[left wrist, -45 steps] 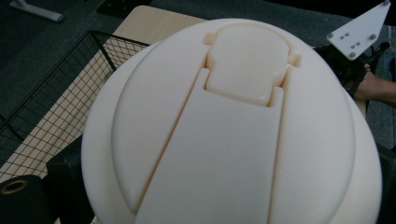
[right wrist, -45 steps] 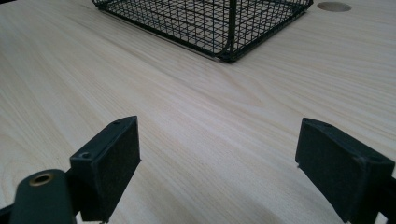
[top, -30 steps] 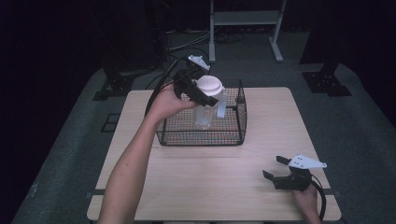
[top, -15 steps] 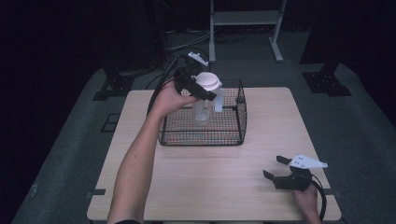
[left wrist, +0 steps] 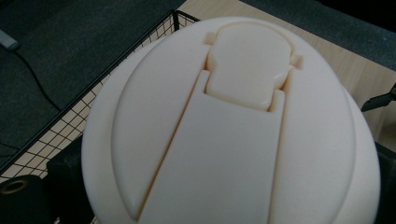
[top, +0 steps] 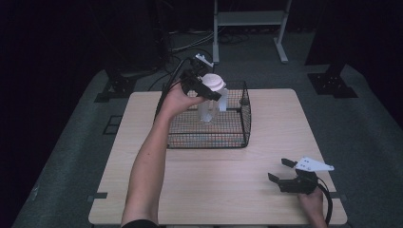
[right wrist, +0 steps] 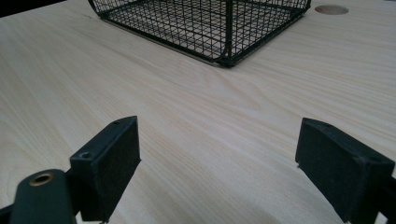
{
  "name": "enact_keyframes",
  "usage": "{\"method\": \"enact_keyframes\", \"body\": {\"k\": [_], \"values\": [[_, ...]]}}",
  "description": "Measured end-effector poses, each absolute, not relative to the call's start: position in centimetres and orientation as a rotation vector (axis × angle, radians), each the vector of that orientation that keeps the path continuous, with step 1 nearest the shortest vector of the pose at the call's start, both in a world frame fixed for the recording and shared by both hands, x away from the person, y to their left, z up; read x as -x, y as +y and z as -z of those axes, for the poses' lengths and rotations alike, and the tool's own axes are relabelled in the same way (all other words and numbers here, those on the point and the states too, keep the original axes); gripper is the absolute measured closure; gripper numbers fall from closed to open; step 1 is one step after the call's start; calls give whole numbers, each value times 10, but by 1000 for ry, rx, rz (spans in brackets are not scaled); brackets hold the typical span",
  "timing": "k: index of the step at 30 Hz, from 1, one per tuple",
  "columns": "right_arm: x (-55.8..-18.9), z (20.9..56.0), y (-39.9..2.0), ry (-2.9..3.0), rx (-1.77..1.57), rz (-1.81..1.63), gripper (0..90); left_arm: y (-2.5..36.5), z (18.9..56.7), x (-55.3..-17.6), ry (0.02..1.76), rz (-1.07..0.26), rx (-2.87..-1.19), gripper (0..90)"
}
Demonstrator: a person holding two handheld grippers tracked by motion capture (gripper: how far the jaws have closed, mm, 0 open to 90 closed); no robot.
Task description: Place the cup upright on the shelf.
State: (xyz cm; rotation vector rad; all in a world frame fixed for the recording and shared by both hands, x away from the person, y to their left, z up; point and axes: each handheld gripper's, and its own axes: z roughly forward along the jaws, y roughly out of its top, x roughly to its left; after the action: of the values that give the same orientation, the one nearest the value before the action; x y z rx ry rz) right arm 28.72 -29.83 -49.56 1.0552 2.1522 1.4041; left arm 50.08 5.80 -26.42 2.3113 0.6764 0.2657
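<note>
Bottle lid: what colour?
Cream, plain, no pattern. The lid shows best in the left gripper view.

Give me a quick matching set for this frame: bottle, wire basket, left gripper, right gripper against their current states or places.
1 bottle
2 wire basket
3 left gripper
4 right gripper

A jaws wide apart, low over the table's near right
B standing on the table, black mesh
C clamped at the cream lid
D held up over the basket

Pairs: 1-D, 2-B, 3-C, 4-A

bottle's cream lid (left wrist: 233, 126) hiding left tool's jaws, bottle body (top: 208, 108) blurred behind basket (top: 237, 137) mesh
</note>
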Motion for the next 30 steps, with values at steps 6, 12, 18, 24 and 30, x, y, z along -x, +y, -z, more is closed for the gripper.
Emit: {"method": "enact_keyframes", "body": {"k": [6, 12, 18, 24, 30], "values": [[-287, 496, -299, 2152, -1052, -1405, 129, 52, 275, -506, 689, -261, -2331, 50], [-287, 496, -299, 2148, -1058, -1418, 129, 46, 289, -513, 702, -249, -2335, 50], [-288, 496, -300, 2147, -1052, -1420, 129, 44, 303, -518, 726, -236, -2342, 50], [-287, 496, -300, 2150, -1052, -1418, 129, 41, 318, -525, 752, -208, -2331, 50], [-287, 496, -300, 2151, -1054, -1417, 129, 39, 332, -529, 770, -199, -2339, 50]]}}
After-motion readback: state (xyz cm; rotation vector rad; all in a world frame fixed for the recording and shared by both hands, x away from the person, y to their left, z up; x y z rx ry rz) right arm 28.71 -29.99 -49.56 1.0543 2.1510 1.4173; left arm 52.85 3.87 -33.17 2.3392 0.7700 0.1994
